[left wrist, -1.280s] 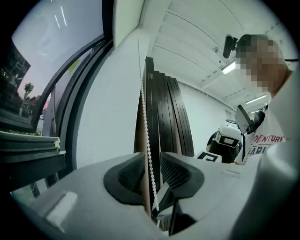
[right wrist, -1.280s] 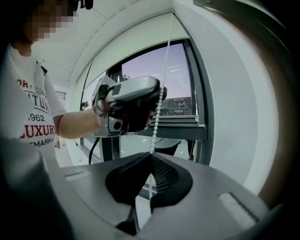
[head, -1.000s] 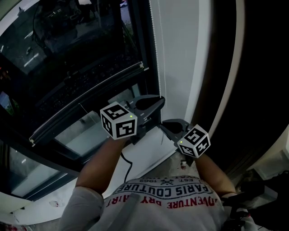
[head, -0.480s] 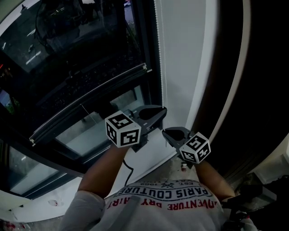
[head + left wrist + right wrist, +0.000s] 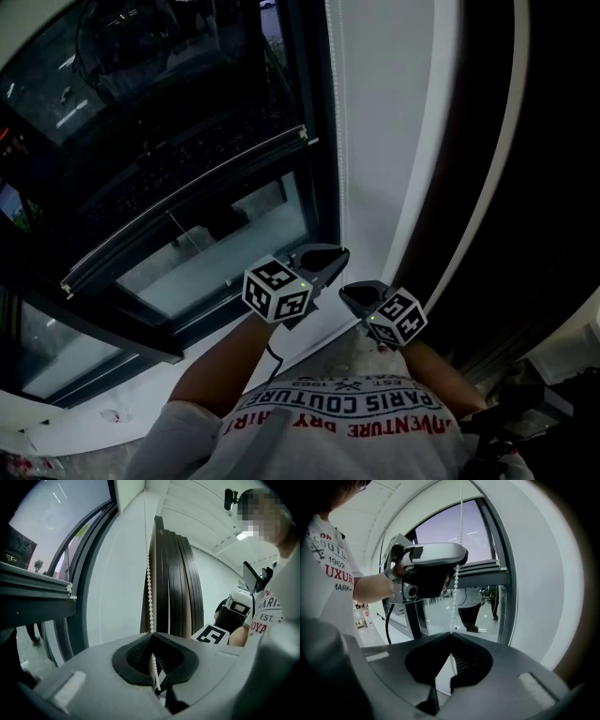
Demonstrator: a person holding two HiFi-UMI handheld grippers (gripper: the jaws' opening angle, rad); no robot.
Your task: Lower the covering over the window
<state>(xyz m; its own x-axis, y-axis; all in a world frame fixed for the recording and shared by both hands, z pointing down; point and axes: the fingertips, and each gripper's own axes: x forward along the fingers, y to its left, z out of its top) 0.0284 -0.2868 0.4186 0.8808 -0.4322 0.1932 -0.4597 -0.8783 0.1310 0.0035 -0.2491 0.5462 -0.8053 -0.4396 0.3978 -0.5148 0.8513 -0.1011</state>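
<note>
A dark blind [image 5: 141, 94] covers the upper window; its grey bottom bar [image 5: 187, 199] hangs slantwise across the glass. A white bead chain [image 5: 338, 141] runs down the white wall strip beside the frame. My left gripper [image 5: 336, 254] is shut on this chain; in the left gripper view the bead chain [image 5: 149, 588] drops straight into the closed jaws of the left gripper [image 5: 152, 637]. Just below it, my right gripper [image 5: 347, 292] is shut on the same chain. In the right gripper view the bead chain [image 5: 454, 599] hangs from the left gripper [image 5: 433, 569] into the right gripper [image 5: 451, 633].
Dark vertical slats [image 5: 506, 187] stand right of the white wall strip [image 5: 384, 122], also the slats [image 5: 178, 583] in the left gripper view. A black cable [image 5: 272, 361] trails under my left forearm. Uncovered glass [image 5: 216, 258] shows below the bar. The window sill [image 5: 94, 422] lies low at left.
Both grippers have sunk together down the wall strip, toward my body, still closed on the chain. The blind's bottom bar shows no clear shift.
</note>
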